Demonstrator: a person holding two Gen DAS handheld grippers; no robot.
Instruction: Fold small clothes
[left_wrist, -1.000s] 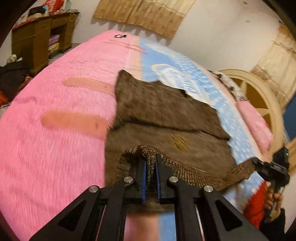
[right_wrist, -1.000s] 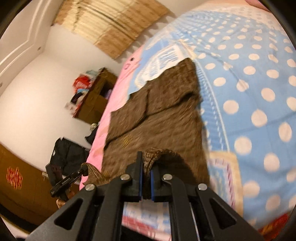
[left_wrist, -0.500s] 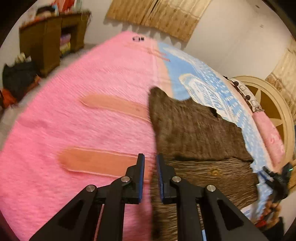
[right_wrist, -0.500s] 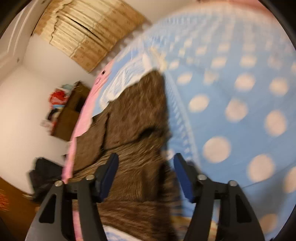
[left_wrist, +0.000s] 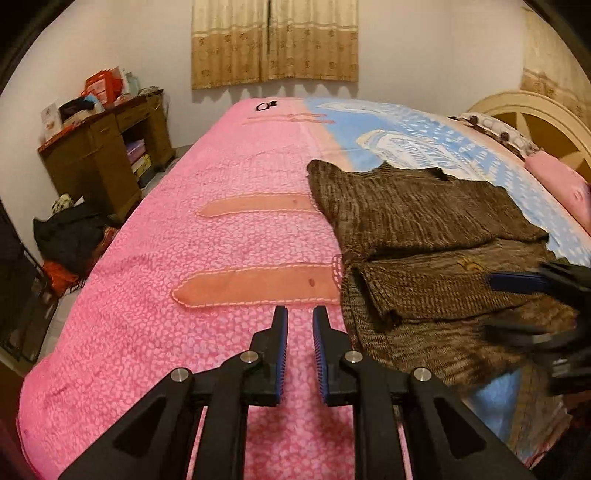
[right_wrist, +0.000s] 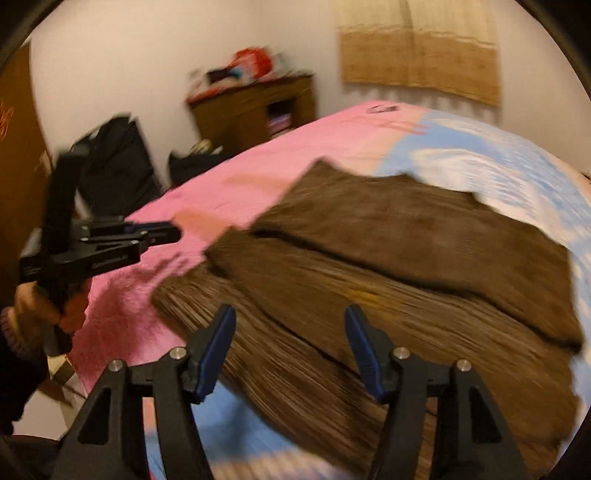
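A brown knit garment (left_wrist: 424, 251) lies flat in folded layers on the bed, with its near hem doubled over the body. It fills the middle of the right wrist view (right_wrist: 388, 266). My left gripper (left_wrist: 300, 321) is open a little and empty, above the pink blanket just left of the garment. It also shows in the right wrist view (right_wrist: 173, 232). My right gripper (right_wrist: 290, 325) is wide open and empty, just above the garment's near hem. It also shows in the left wrist view (left_wrist: 517, 306), over the garment's right side.
The bed carries a pink blanket (left_wrist: 184, 258) on the left and a blue patterned one (left_wrist: 406, 140) on the right. A small black object (left_wrist: 266, 106) lies at the bed's far end. A wooden cabinet (left_wrist: 99, 158) and dark bags (left_wrist: 70, 236) stand left. A pink pillow (left_wrist: 561, 184) and a headboard (left_wrist: 535, 122) are right.
Both grippers held the garment's hem a second ago and have let it go. The hem now lies folded over the body. Both grippers have opened and drawn back, the left to the left.
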